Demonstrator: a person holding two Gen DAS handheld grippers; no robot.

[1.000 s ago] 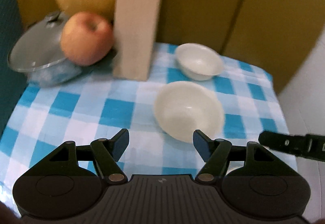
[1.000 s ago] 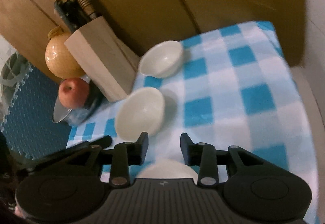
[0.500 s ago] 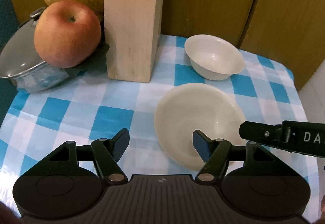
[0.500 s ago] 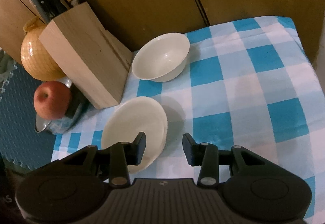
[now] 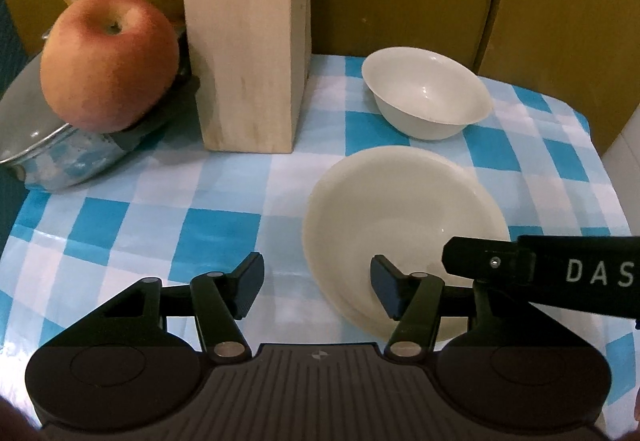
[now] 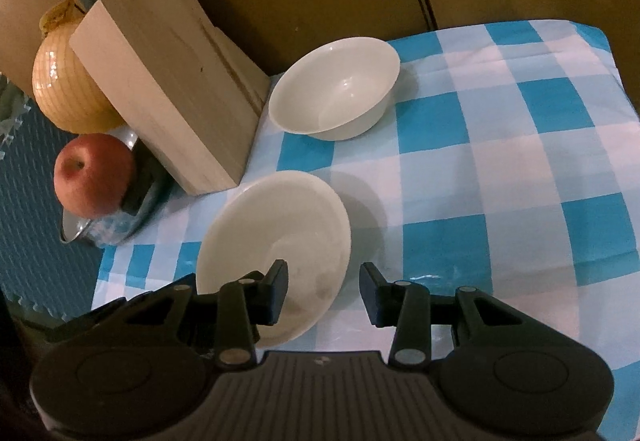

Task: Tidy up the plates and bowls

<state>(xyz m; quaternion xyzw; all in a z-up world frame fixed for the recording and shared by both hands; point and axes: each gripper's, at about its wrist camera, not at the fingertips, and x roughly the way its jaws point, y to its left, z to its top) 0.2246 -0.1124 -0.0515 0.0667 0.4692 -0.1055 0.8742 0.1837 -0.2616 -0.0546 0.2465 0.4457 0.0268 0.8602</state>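
One plate lies on the checked tabletop, one bowl just behind it. My left gripper has just been closing, jaws astride the plate's near rim, not pressing. My right gripper hangs narrowly parted over its edge, holding nothing.

We see a glossy ceramic-looking bowl and plate, a smooth shiny checked plastic-looking cloth, a matt bare-wood knife block, a shiny metal pot rim, and matt black plastic grippers with ribbed bodies.
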